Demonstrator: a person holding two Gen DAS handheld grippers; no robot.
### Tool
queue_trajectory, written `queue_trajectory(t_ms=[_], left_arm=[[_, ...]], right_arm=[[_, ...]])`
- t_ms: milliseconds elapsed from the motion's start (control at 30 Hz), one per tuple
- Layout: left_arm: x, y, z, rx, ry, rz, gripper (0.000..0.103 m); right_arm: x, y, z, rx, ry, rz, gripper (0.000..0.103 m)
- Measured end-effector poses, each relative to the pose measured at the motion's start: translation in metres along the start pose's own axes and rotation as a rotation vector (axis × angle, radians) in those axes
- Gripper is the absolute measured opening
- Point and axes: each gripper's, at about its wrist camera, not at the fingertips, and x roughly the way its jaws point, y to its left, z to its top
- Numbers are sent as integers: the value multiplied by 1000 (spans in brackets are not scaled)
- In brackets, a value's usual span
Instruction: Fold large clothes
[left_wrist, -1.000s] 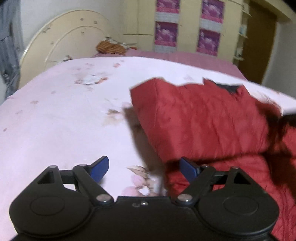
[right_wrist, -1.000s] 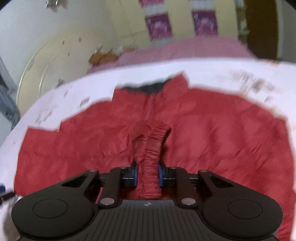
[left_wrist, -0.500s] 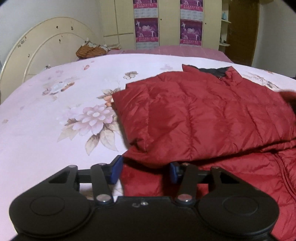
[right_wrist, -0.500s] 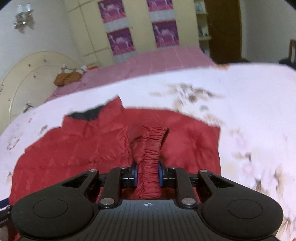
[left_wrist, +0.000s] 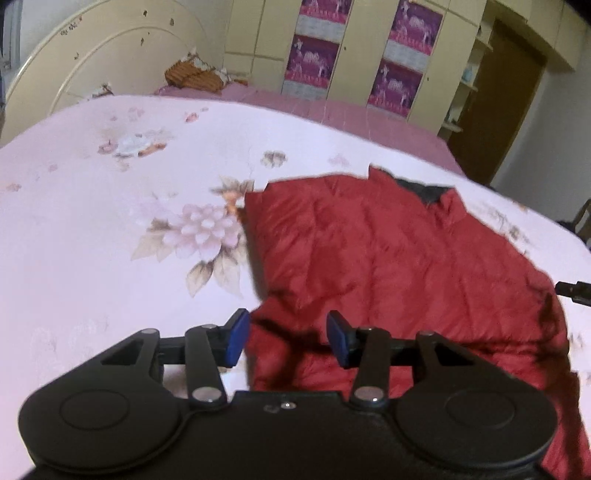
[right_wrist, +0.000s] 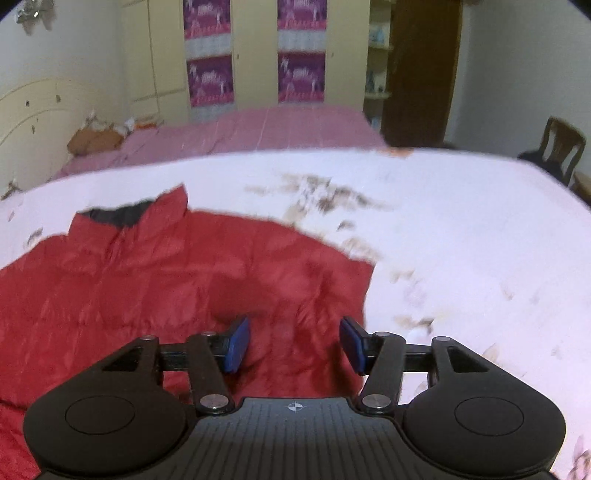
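A red quilted puffer jacket (left_wrist: 388, 251) with a dark collar lining lies on the floral bedsheet (left_wrist: 110, 221), both sleeves folded in over the body. My left gripper (left_wrist: 288, 338) is open and empty, just above the jacket's left edge. My right gripper (right_wrist: 295, 341) is open and empty, above the jacket (right_wrist: 166, 288) near its right edge. The jacket's collar (right_wrist: 125, 216) points away from me. A bit of the right gripper (left_wrist: 574, 291) shows at the right edge of the left wrist view.
A cream rounded headboard (left_wrist: 92, 70) stands at the left. A second bed with a pink cover (right_wrist: 240, 129) and a brown cushion (left_wrist: 192, 75) lies behind. A wardrobe with purple posters (right_wrist: 255, 55), a brown door (right_wrist: 421, 66) and a wooden chair (right_wrist: 561, 147) stand beyond.
My right gripper has let go of the red elastic sleeve cuff and opened; the sleeve now lies on the jacket. My left gripper stayed open and shifted over the jacket's left edge.
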Motion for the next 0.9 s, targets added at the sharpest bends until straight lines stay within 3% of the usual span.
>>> queue_trajectory(t_ms=[300,467,767,800,833,900], left_arm=[[29,-36,29,52,-7,-28,45],[49,-51,37,84,1,-29,45],[75,-66,44,116,19,-23,45],[78,-66,45,118,20,-21,45],[80,-67,45,118,22,-20,45],[85,-66,45,115,28,-20,46]], right_arm=[[-7,15,21,7,-113,-15,53],[-12,19,26,32,-175,22,53],[3,44,28,-5,-178,79,54],[4,46,28,-8,-185,76,68],[4,46,28,-2,-201,69,94],[2,45,28,5,-240,73,99]])
